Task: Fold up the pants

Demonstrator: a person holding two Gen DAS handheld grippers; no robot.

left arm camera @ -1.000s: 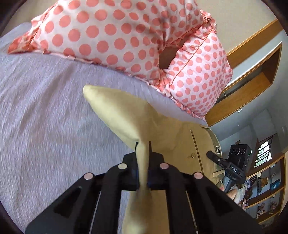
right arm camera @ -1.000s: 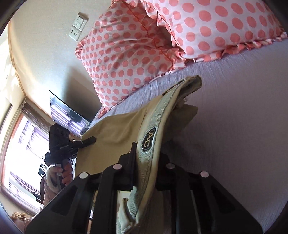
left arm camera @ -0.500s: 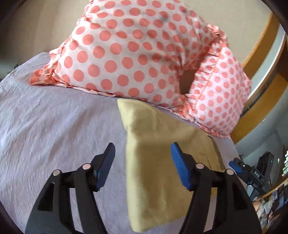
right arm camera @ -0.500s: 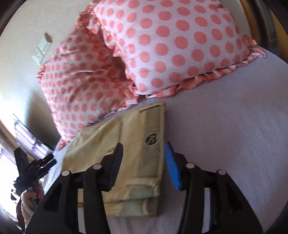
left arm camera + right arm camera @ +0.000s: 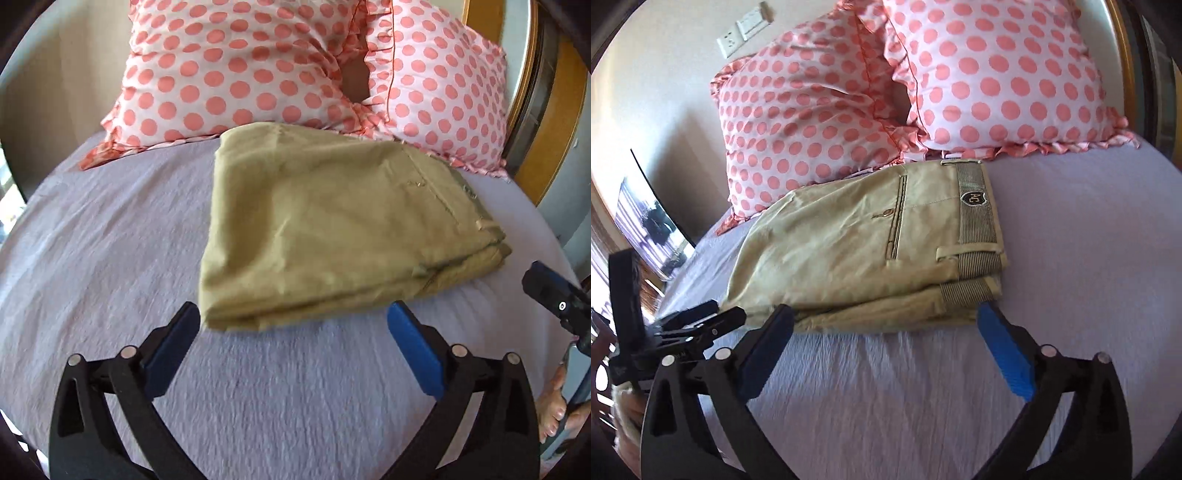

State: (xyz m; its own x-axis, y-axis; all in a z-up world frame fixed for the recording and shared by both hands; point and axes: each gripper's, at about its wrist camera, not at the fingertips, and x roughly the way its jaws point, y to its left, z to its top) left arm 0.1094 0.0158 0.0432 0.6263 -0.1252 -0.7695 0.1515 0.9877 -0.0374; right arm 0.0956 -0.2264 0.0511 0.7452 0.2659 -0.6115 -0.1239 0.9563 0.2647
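The khaki pants lie folded in a flat stack on the lilac bed sheet, just in front of the pillows. In the right wrist view the pants show a back pocket and a striped waistband with a black badge. My left gripper is open and empty, just short of the stack's near edge. My right gripper is open and empty at the stack's near edge. The right gripper's tip also shows in the left wrist view, and the left gripper in the right wrist view.
Two white pillows with pink dots lean against the wall behind the pants. A wooden frame stands at the right of the bed. A wall socket and a framed picture are at the left.
Both grippers let go of the pants, opened wide and pulled back. The pants dropped from being held up to lying folded flat on the sheet.
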